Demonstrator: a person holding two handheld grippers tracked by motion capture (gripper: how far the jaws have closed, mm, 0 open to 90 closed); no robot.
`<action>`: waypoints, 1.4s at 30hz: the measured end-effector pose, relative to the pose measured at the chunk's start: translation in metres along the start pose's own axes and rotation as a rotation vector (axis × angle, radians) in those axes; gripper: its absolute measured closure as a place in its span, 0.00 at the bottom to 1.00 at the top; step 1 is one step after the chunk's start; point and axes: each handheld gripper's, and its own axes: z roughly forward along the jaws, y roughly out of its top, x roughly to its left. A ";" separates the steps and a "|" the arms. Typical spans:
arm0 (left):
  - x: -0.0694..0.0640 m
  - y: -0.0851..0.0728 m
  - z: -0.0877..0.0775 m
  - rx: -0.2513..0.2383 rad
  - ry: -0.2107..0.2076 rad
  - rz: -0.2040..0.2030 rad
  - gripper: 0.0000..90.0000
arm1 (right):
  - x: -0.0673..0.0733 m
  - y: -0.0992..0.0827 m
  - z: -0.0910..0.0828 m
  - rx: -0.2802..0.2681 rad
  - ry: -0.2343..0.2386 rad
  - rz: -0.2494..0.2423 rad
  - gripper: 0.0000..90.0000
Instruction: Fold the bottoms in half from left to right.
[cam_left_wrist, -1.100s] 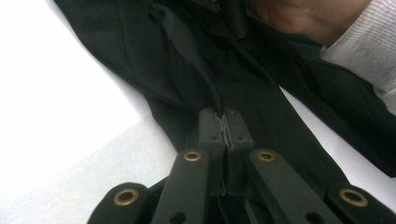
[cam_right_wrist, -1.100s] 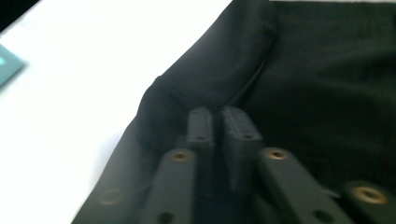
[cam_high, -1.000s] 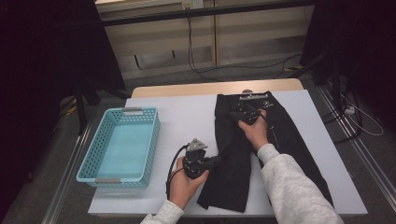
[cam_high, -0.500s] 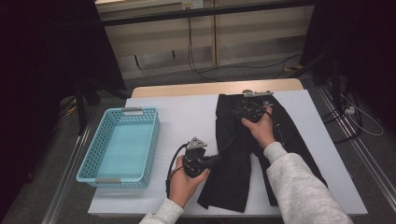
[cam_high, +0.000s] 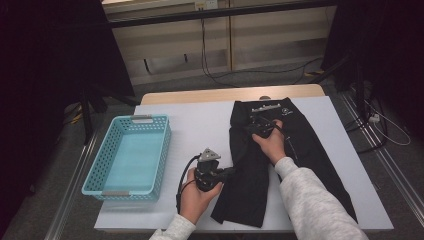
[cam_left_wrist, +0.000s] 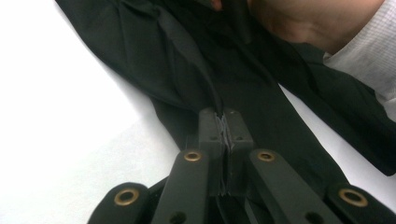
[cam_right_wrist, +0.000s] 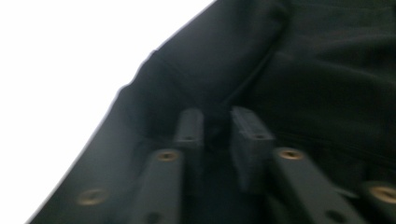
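left hand low at the near edge, left gripper lying level, pointing right – pressed together on a fold of the black trousers mid-table. turquoise basket well apart at left, bare white table between. right hand reaching forward, right gripper near the waistband – jaws just closing, slightly parted, fabric between.

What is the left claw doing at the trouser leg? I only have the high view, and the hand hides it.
Observer: In the left gripper view, the left claw is shut on a raised fold of the black trousers; cloth shows between its pads.
Operator: And the right one, near the waistband?
Observer: The right claw has just been closing; dark cloth sits in its narrow gap, but blur hides whether the pads press.
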 end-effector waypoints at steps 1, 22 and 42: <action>0.001 0.001 -0.001 0.000 0.003 0.004 0.98 | -0.001 0.000 0.000 -0.006 0.022 0.012 0.92; -0.042 0.055 0.009 -0.075 -0.167 0.056 0.98 | -0.034 0.033 -0.060 -0.138 -0.013 -0.038 0.97; 0.009 0.050 0.014 -0.064 0.005 0.106 0.25 | -0.069 -0.013 -0.133 -0.076 -0.050 -0.061 0.54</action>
